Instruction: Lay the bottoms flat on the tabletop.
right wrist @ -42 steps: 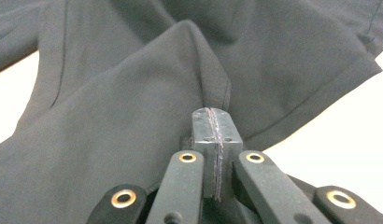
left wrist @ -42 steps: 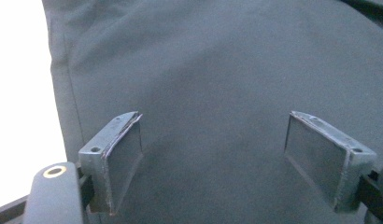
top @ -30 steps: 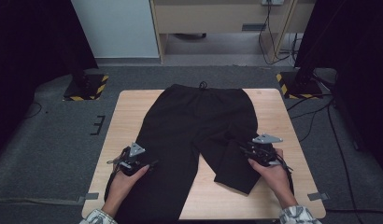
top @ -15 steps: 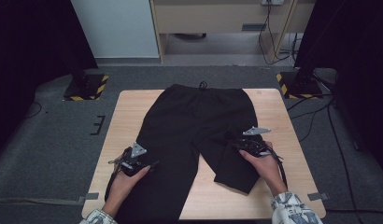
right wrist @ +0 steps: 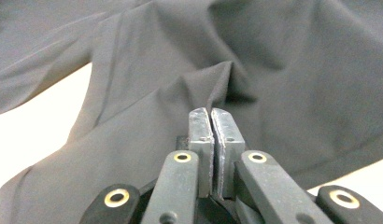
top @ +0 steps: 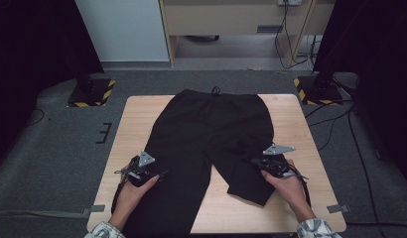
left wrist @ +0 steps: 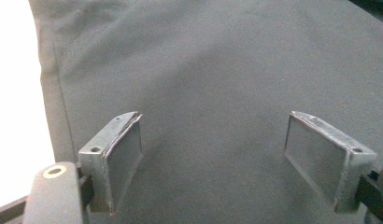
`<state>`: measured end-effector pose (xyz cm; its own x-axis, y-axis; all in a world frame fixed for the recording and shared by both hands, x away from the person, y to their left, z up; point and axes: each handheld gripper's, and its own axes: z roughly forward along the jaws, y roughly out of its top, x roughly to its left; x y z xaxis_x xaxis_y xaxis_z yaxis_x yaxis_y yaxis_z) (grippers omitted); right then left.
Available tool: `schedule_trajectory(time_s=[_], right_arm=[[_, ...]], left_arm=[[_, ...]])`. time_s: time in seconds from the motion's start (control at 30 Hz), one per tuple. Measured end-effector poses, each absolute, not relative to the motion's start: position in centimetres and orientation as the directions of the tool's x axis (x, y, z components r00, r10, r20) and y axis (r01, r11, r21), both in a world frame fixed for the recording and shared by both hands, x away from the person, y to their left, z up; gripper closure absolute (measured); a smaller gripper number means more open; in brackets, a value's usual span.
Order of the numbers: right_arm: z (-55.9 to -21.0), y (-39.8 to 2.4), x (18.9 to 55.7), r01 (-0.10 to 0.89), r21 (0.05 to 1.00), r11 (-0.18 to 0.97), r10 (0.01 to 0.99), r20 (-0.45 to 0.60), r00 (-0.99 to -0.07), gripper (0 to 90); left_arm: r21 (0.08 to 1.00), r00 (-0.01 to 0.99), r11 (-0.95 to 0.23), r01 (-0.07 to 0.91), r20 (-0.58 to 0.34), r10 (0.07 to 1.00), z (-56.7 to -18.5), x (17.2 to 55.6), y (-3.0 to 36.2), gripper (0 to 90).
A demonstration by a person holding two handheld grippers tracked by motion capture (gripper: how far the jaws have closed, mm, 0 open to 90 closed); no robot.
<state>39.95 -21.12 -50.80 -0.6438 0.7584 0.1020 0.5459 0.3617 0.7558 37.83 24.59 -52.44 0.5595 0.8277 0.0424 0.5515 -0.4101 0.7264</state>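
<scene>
A pair of black shorts (top: pixel 211 144) is lying spread flat on the wooden table (top: pixel 137 119), waistband at the far edge and the two legs reaching toward the person.

The left gripper (top: pixel 142 171) is sitting at the outer edge of the shorts' left leg, near the table's near left corner. In the left gripper view its jaws are standing spread wide, one on each side of a smooth stretch of the dark fabric (left wrist: pixel 213 93), with the pale table (left wrist: pixel 17 93) showing past the leg's seam. The pads are pressing on nothing; whether their tips are touching the cloth beneath cannot be told.

The right gripper (top: pixel 261 162) is lying on the shorts' right leg, toward the table's right edge, with the person's hand (top: pixel 286 186) behind it. Its jaws have just been closing, and in the right gripper view they are pressed together. A raised fold of the shorts (right wrist: pixel 222 77) is running into their tips, so the right gripper (right wrist: pixel 211 114) is pinching that ridge of fabric.
</scene>
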Motion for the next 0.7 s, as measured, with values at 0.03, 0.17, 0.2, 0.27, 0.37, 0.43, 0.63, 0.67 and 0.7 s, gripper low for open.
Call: schedule_trajectory(time_s=[0.03, 0.17, 0.2, 0.27, 0.37, 0.43, 0.63, 0.67, 0.7], right_arm=[[-50.8, -21.3, 39.5, 0.549, 0.757, 0.355, 0.757, 0.112, -0.644, 87.9], [-51.1, -22.2, 37.9, 0.551, 0.747, 0.372, 0.749, 0.109, -0.654, 87.9], [-51.2, -22.5, 37.4, 0.552, 0.746, 0.372, 0.746, 0.114, -0.656, 87.9], [-51.3, -22.8, 36.7, 0.554, 0.744, 0.373, 0.743, 0.118, -0.659, 87.9], [-51.2, -23.3, 35.4, 0.552, 0.742, 0.381, 0.732, 0.123, -0.670, 87.9], [-51.2, -23.6, 34.5, 0.559, 0.739, 0.377, 0.731, 0.134, -0.670, 87.8], [-51.0, -24.7, 32.7, 0.568, 0.741, 0.359, 0.747, 0.137, -0.651, 79.1], [-50.8, -24.9, 32.7, 0.564, 0.745, 0.356, 0.753, 0.128, -0.645, 76.1], [-50.6, -25.1, 32.9, 0.560, 0.753, 0.346, 0.761, 0.124, -0.637, 72.9]], left_arm=[[0.728, 0.558, -0.410, 0.550, 0.045, 0.828, -52.4, 37.9, 24.6, 18.2], [0.728, 0.563, -0.419, 0.543, 0.055, 0.825, -52.4, 38.0, 24.3, 18.3], [0.726, 0.564, -0.421, 0.543, 0.056, 0.824, -52.4, 38.1, 24.2, 18.3], [0.727, 0.567, -0.422, 0.542, 0.054, 0.822, -52.4, 38.3, 24.0, 18.3], [0.730, 0.570, -0.422, 0.538, 0.054, 0.820, -52.2, 38.6, 23.7, 18.3], [0.731, 0.572, -0.423, 0.536, 0.055, 0.819, -52.2, 38.8, 23.5, 18.3], [0.731, 0.593, -0.435, 0.526, 0.051, 0.804, -52.2, 39.4, 22.4, 18.7], [0.735, 0.597, -0.431, 0.524, 0.045, 0.801, -52.1, 39.4, 22.2, 18.7], [0.738, 0.601, -0.432, 0.519, 0.045, 0.798, -52.0, 39.4, 22.1, 18.8]])
